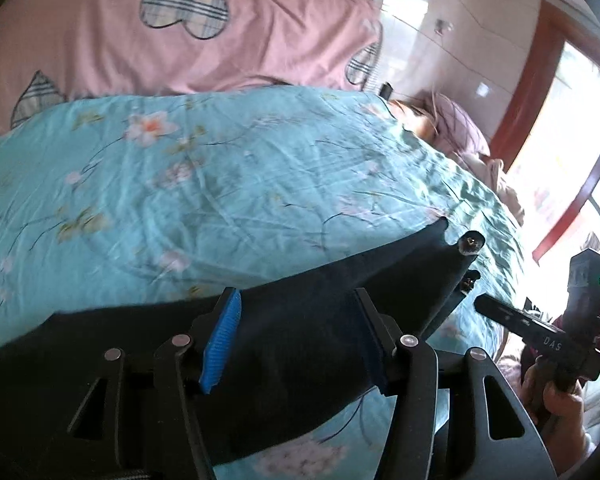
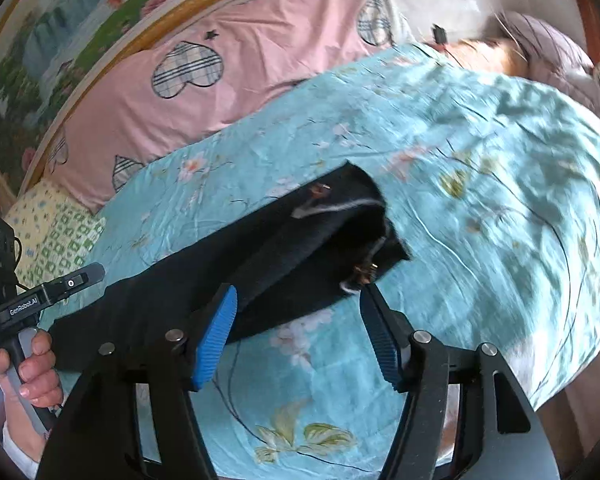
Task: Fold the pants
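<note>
Black pants (image 1: 300, 304) lie folded lengthwise on a turquoise floral bedsheet (image 1: 180, 184), their waist end with a metal button (image 1: 470, 242) toward the right. My left gripper (image 1: 296, 340) hovers over the dark cloth with its blue pads (image 1: 224, 340) wide apart and not pressing on it: open. In the right wrist view the pants (image 2: 284, 248) run from the left to the waistband (image 2: 364, 216) at centre. My right gripper (image 2: 300, 332) stands open just short of the waist edge, with sheet and a strip of black cloth showing between its fingers.
A pink quilt with plaid hearts (image 1: 180, 40) lies along the far side, a lilac bundle of cloth (image 1: 456, 128) at the far right. A yellow-green patterned cloth (image 2: 56, 232) sits left. A hand (image 2: 28, 368) holds the left device. A red-framed window (image 1: 560, 120) is right.
</note>
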A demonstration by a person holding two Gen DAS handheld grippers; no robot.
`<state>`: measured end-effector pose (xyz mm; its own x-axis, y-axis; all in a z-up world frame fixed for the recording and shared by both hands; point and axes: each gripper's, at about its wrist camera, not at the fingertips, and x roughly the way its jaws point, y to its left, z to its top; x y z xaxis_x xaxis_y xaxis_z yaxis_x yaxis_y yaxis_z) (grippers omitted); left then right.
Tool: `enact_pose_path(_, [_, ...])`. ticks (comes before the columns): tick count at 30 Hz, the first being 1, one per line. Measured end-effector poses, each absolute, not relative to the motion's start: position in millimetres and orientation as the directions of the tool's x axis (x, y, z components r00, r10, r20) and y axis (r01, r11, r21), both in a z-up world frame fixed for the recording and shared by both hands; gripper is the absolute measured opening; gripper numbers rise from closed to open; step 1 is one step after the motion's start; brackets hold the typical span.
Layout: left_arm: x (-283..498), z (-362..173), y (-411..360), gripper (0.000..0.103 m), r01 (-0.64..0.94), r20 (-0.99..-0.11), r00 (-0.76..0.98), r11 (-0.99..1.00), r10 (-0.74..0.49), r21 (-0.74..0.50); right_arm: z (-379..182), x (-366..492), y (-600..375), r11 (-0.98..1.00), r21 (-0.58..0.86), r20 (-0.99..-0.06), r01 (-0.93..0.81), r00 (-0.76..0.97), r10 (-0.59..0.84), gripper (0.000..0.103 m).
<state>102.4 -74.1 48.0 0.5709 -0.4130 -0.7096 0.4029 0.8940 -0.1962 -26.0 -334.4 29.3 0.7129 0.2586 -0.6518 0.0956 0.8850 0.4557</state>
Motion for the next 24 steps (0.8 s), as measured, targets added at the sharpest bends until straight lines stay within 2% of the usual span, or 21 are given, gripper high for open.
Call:
enact_pose_path(7, [129.3,45.8,-109.9,0.058,0.481,-0.743,0.507,0.859,-0.437,-0.177,10.9,-13.6,-344.8,0.796,0.577,-0.650,0.182,0.693,0.312,0.070])
enact_pose_path(15, [155.1,27.5,-158.9,0.058,0.606,-0.801,0.357,0.772,-0.480,-0.192,0.7,9.6,-370.5,0.695,0.678,-0.603,0.240,0.722,0.339,0.069])
enact_pose_path(16, [158.2,25.8,-166.9,0.058,0.622,-0.808,0.337,0.758,-0.484,-0.195,0.4,9.6,-373.0,0.695,0.678,-0.599,0.237,0.727,0.336,0.064])
enact_pose_path(18, [164.1,21.7,-183.1,0.058,0.657,-0.821,0.292,0.727,-0.490,-0.200,-1.2,10.0,-375.6,0.701,0.674,-0.600,0.233,0.726,0.336,0.048])
enact_pose_path(20, [170.8,15.6,-202.5,0.058,0.683,-0.842,0.258,0.706,-0.473,-0.187,-6.5,9.3,-380.7,0.690,0.691,-0.588,0.217,0.723,0.362,0.025])
enact_pose_path(22, [175.0,9.9,-219.9,0.058,0.722,-0.855,0.200,0.662,-0.478,-0.201,-10.4,7.3,-383.2,0.688,0.698,-0.580,0.199,0.721,0.379,0.016])
enact_pose_path(24, [180.0,4.7,-236.9,0.055,0.743,-0.871,0.181,0.644,-0.456,-0.183,-14.3,1.0,-385.9,0.686,0.705,-0.569,0.180,0.721,0.396,0.014])
